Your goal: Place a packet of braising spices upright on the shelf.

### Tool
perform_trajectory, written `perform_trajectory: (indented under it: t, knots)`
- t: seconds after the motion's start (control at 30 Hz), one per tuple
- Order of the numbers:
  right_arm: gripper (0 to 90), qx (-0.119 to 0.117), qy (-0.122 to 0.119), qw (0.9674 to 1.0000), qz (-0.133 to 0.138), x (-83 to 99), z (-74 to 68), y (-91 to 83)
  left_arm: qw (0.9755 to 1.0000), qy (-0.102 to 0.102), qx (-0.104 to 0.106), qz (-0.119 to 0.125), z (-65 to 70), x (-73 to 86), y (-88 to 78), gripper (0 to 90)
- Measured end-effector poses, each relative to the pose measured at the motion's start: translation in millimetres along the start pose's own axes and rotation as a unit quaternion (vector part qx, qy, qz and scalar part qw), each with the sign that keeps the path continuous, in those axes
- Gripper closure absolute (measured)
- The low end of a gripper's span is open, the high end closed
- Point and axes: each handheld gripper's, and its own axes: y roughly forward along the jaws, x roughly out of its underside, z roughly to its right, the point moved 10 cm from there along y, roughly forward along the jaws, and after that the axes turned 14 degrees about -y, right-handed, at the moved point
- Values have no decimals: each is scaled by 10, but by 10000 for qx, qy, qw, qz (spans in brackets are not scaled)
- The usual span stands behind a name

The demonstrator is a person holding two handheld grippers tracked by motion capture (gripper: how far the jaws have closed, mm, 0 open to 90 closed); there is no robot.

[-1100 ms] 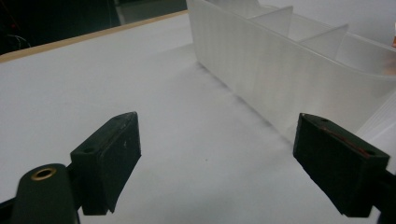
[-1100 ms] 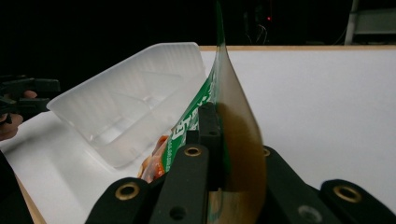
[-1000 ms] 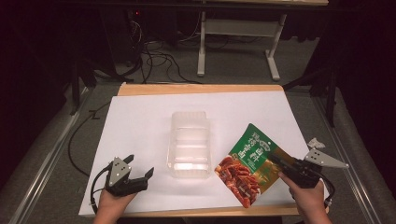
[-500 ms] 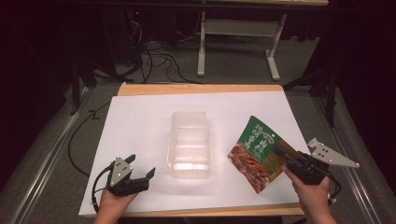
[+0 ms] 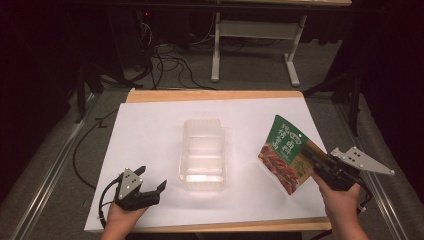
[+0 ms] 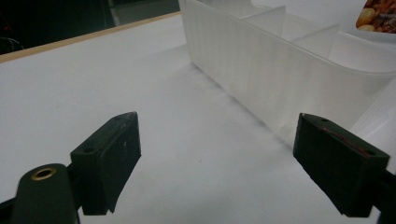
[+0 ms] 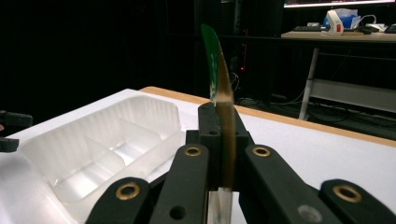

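While the high view looks down on the bench [image 5: 150, 120], a clear plastic tray [image 5: 202, 155] stands near the middle of its white sheet, long side running away from the person. Its compartments look bare, though glare hides the nearest one. To its right, the right gripper [image 5: 311, 159] holds a green snack pouch [image 5: 285, 152] by one edge, its fingers clamped on it; the pouch is tilted, printed face up, beside the tray and apart from it. Near the front left corner, the left gripper [image 5: 152, 181] rests low over the sheet with its fingers spread wide and nothing between them, a short way from the tray's near left corner.

Seen from the left gripper view, the two black fingers [image 6: 109, 154] stand far apart above bare white sheet. The tray's ribbed wall [image 6: 261, 79] rises just ahead at the right, with dividers visible inside and no contents. A corner of the pouch [image 6: 378, 16] shows past it.

From the right gripper view, the pouch [image 7: 219, 88] stands edge-on and upright, pinched tight between the fingers [image 7: 209, 126]. The tray [image 7: 102, 140] lies at the left, its compartments bare.
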Motion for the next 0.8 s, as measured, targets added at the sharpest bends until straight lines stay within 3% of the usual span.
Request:
perform_trajectory:
  t: [0.53, 0.8]
  knots:
    - [900, -149, -30, 9997, 187, -222, -33, 122, 10000, -29, 1, 75, -12, -24, -25, 156]
    - [900, -363, -77, 9988, 308, -391, -155, 209, 9999, -36, 17, 118, -17, -38, -41, 155]
